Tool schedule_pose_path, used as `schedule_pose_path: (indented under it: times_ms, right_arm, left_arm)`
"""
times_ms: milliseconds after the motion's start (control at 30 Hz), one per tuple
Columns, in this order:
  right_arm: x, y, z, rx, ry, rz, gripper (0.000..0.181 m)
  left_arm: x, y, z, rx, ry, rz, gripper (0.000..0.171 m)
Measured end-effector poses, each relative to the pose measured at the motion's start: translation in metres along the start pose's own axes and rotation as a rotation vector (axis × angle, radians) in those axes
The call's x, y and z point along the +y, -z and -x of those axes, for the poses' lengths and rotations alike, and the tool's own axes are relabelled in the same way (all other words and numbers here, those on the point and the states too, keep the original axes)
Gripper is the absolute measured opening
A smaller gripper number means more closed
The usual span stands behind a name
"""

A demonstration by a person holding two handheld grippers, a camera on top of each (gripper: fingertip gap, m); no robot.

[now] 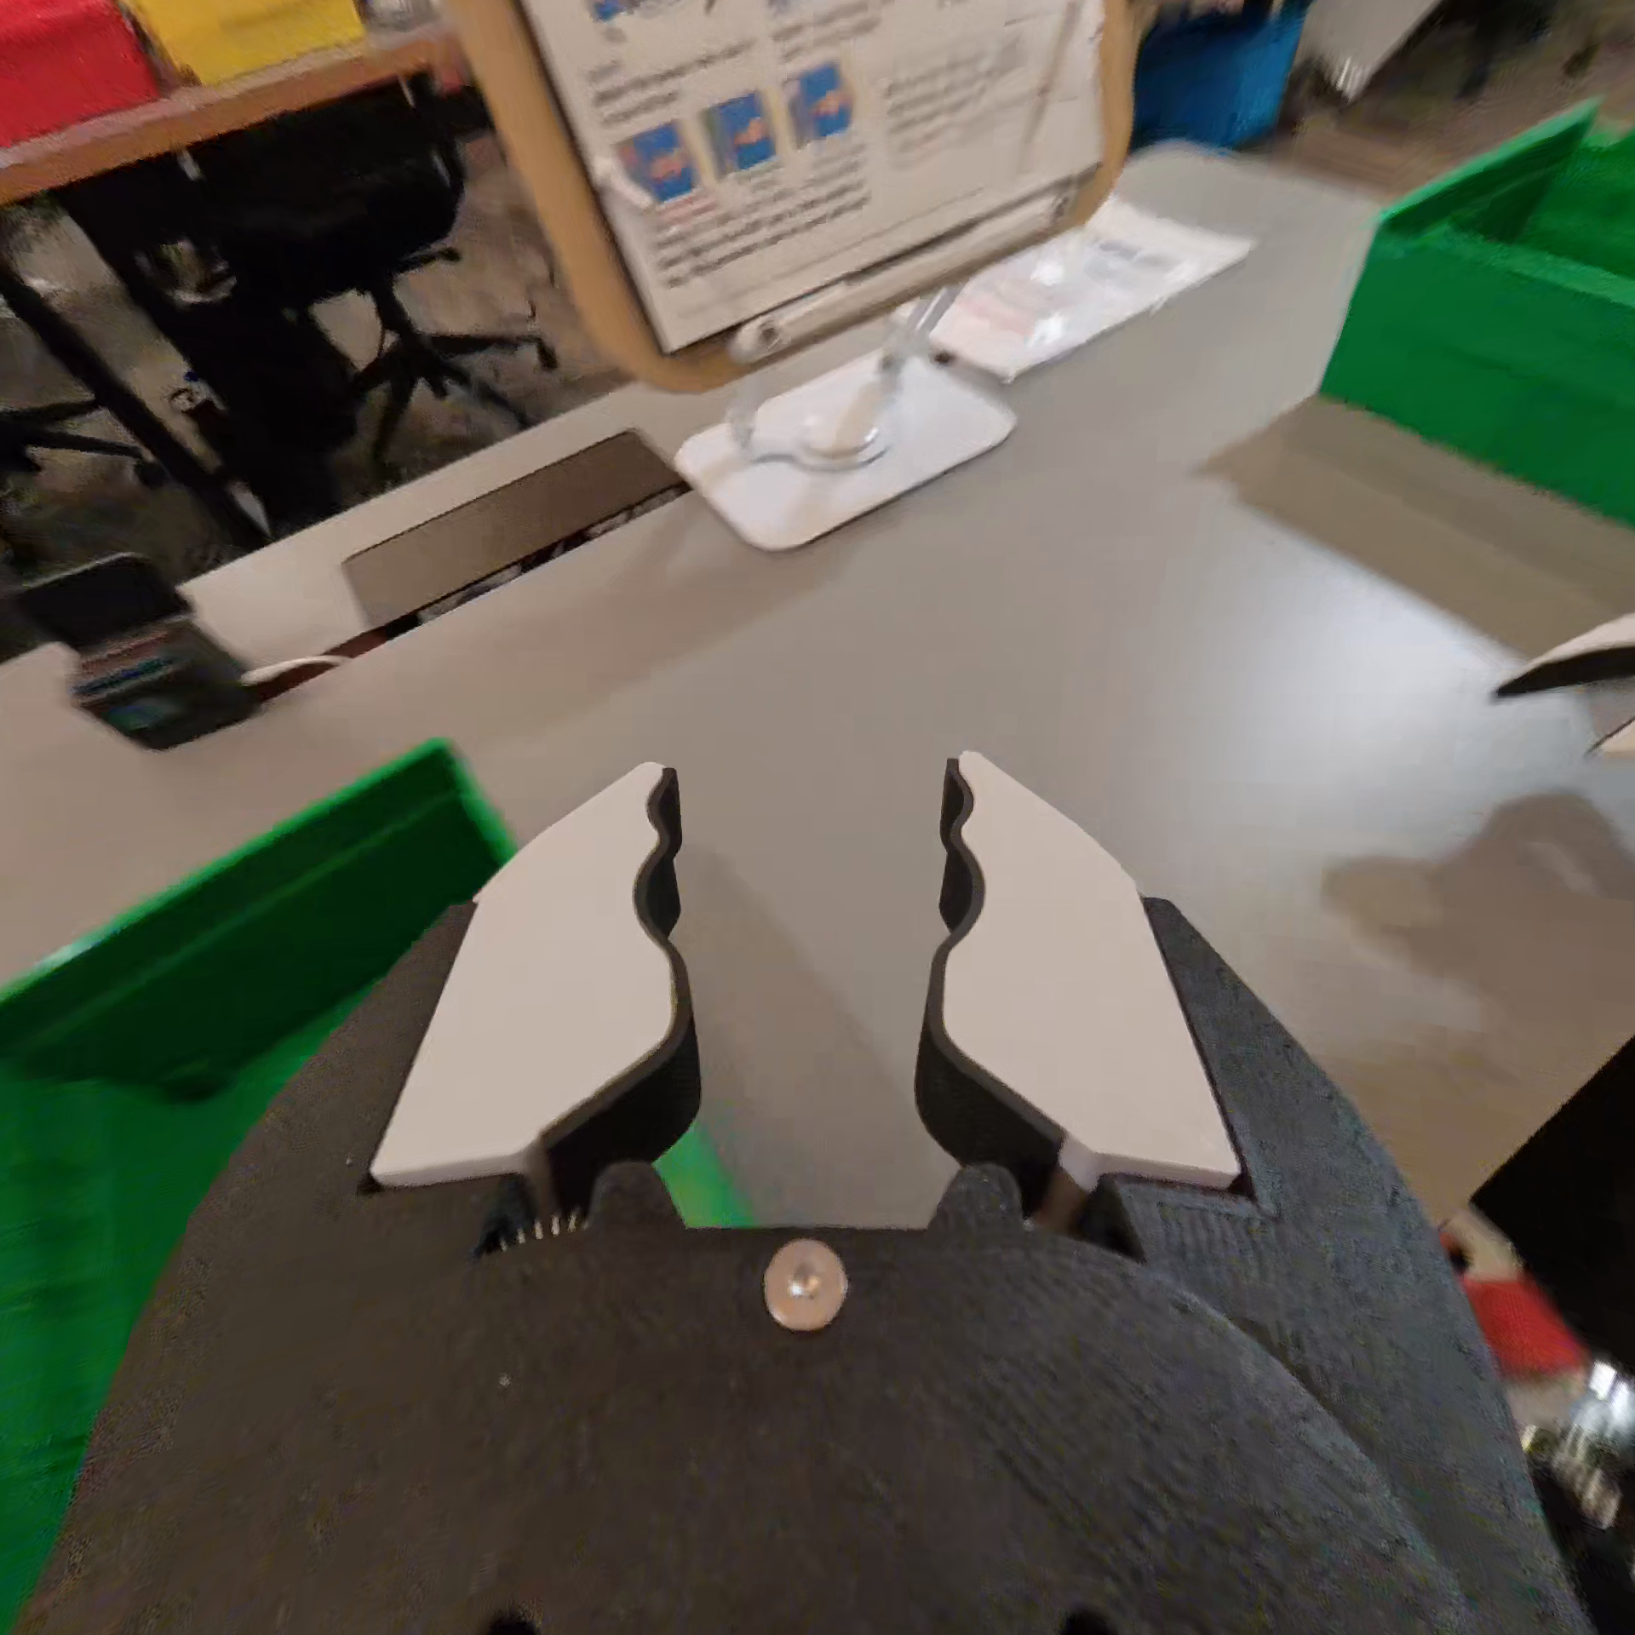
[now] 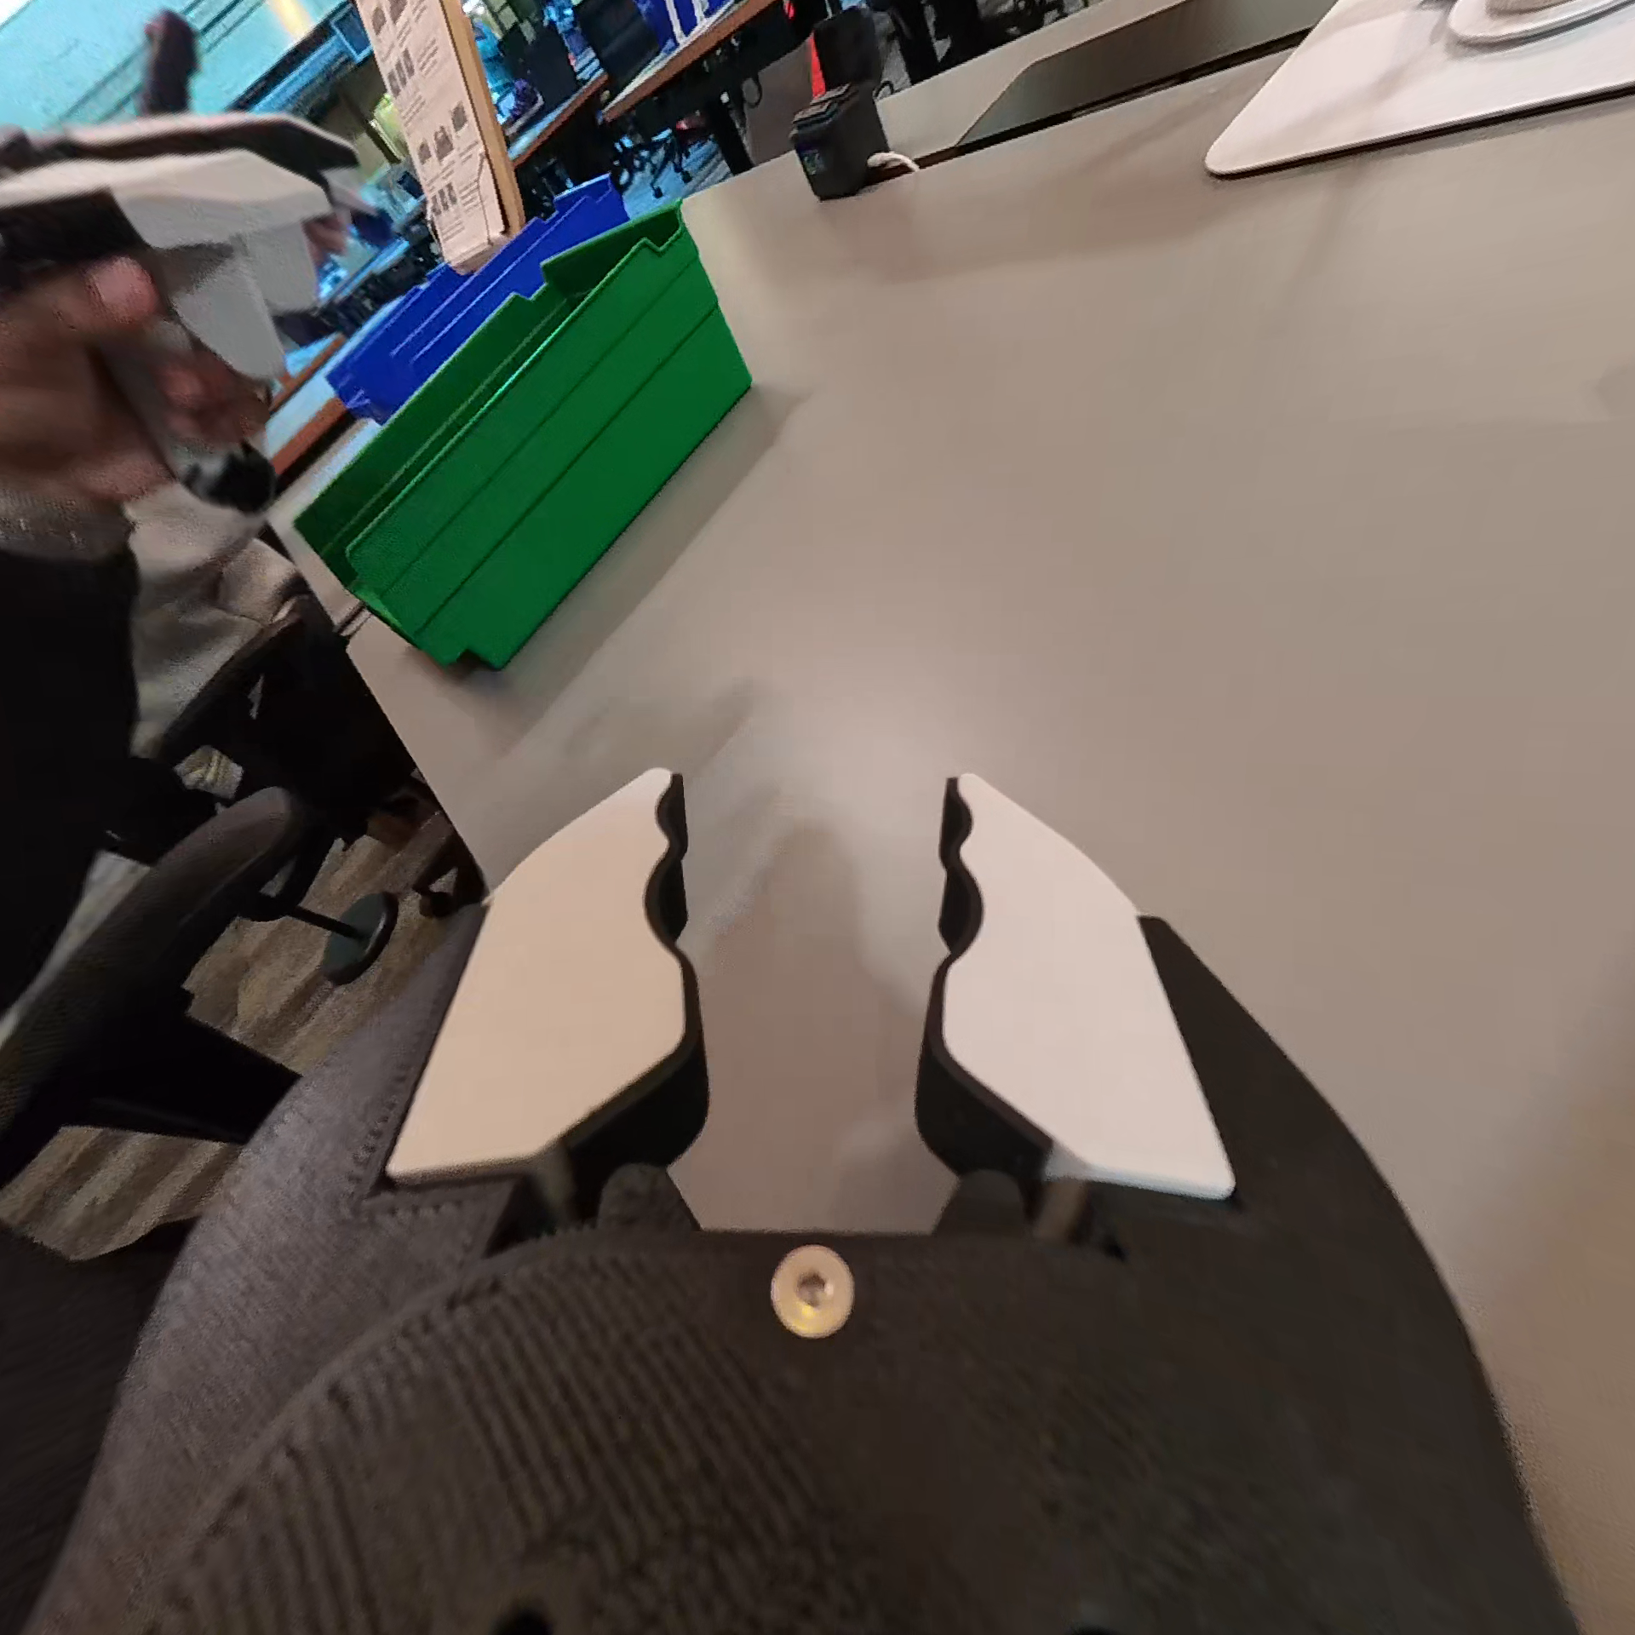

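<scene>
left gripper (image 1: 809,779) and right gripper (image 2: 812,787) both spread, empty — green bin (image 2: 548,442) well left.

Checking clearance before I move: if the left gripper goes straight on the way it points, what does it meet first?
The left gripper, jaws open and empty, points over bare grey table. First in line looks like the white base of the framed sign stand, though depth is unclear.

Smooth, faintly sheeny grey bench (image 2: 1150,531); glossy green plastic bin (image 2: 566,460); rough, ridged black plastic on right hand-held gripper (image 2: 812,849)
</scene>
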State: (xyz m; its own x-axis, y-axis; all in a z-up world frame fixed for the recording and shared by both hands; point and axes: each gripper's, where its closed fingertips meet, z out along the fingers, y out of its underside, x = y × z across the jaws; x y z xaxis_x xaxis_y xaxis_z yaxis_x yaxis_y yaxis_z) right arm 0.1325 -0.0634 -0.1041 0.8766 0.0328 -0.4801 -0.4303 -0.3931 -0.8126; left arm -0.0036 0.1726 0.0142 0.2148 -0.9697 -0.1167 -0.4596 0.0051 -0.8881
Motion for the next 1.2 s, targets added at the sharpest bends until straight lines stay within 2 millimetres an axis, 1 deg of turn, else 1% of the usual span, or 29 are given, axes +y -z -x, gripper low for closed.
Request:
schedule_pose_path:
  times_ms: [33,67,100,167,233,300,367,433,500,567,600,667,733,833,900,967,1033,1133,1200]
  right_arm:
    - [0.0,-0.001,0.001,-0.013,-0.015,0.001,0.055]
    - [0.001,-0.002,0.003,-0.029,-0.033,0.003,0.054]
    - [0.001,-0.003,0.003,-0.042,-0.053,0.007,0.052]
    - [0.003,-0.005,0.004,-0.055,-0.081,0.015,0.051]
    - [0.005,-0.007,0.003,-0.056,-0.093,0.025,0.05]
    - [0.006,-0.009,0.002,-0.046,-0.09,0.027,0.049]
    - [0.007,-0.011,0.001,-0.031,-0.083,0.029,0.047]
    - [0.009,-0.014,-0.001,-0.018,-0.079,0.036,0.046]
    - [0.01,-0.017,-0.002,-0.017,-0.087,0.039,0.044]
    - [0.009,-0.02,-0.002,-0.025,-0.098,0.039,0.043]
    - [0.01,-0.022,-0.002,-0.028,-0.101,0.041,0.042]
    - [0.011,-0.025,-0.002,-0.031,-0.099,0.053,0.042]
    - [0.013,-0.027,-0.003,-0.024,-0.09,0.062,0.041]
    - [0.014,-0.027,-0.005,-0.02,-0.1,0.058,0.039]
    - [0.011,-0.027,-0.005,-0.036,-0.137,0.04,0.038]
    - [0.007,-0.026,-0.004,-0.07,-0.206,0.01,0.035]
    - [0.006,-0.025,-0.005,-0.092,-0.259,-0.006,0.034]
    - [0.007,-0.026,-0.012,-0.072,-0.262,-0.001,0.034]
    - [0.008,-0.027,-0.014,-0.056,-0.242,0.006,0.033]
  left_arm:
    - [0.002,0.008,0.022,0.0,-0.031,0.061,0.06]
    - [0.007,0.014,0.045,-0.013,-0.059,0.132,0.067]
    - [0.015,0.019,0.069,-0.033,-0.095,0.207,0.069]
    - [0.035,0.025,0.109,-0.053,-0.185,0.337,0.072]
    - [0.064,0.025,0.135,-0.041,-0.244,0.483,0.075]
    - [0.096,0.022,0.15,-0.012,-0.295,0.617,0.076]
    - [0.122,0.017,0.156,0.026,-0.364,0.712,0.076]
    - [0.14,0.011,0.163,0.048,-0.457,0.778,0.074]
    - [0.153,0.008,0.169,0.062,-0.554,0.841,0.068]
    - [0.163,0.008,0.176,0.075,-0.638,0.922,0.054]
    - [0.168,0.009,0.178,0.082,-0.66,0.963,0.052]
    - [0.174,0.009,0.182,0.108,-0.693,1.004,0.055]
    - [0.176,0.006,0.184,0.131,-0.688,1.009,0.054]
    - [0.182,-0.001,0.189,0.15,-0.703,1.009,0.063]
    - [0.19,-0.004,0.191,0.168,-0.702,1.038,0.069]
    - [0.194,-0.01,0.191,0.188,-0.72,1.031,0.07]
    - [0.194,-0.016,0.19,0.207,-0.727,1.012,0.068]
    - [0.191,-0.023,0.186,0.249,-0.718,0.981,0.065]
    - [0.193,-0.024,0.186,0.27,-0.718,1.002,0.065]
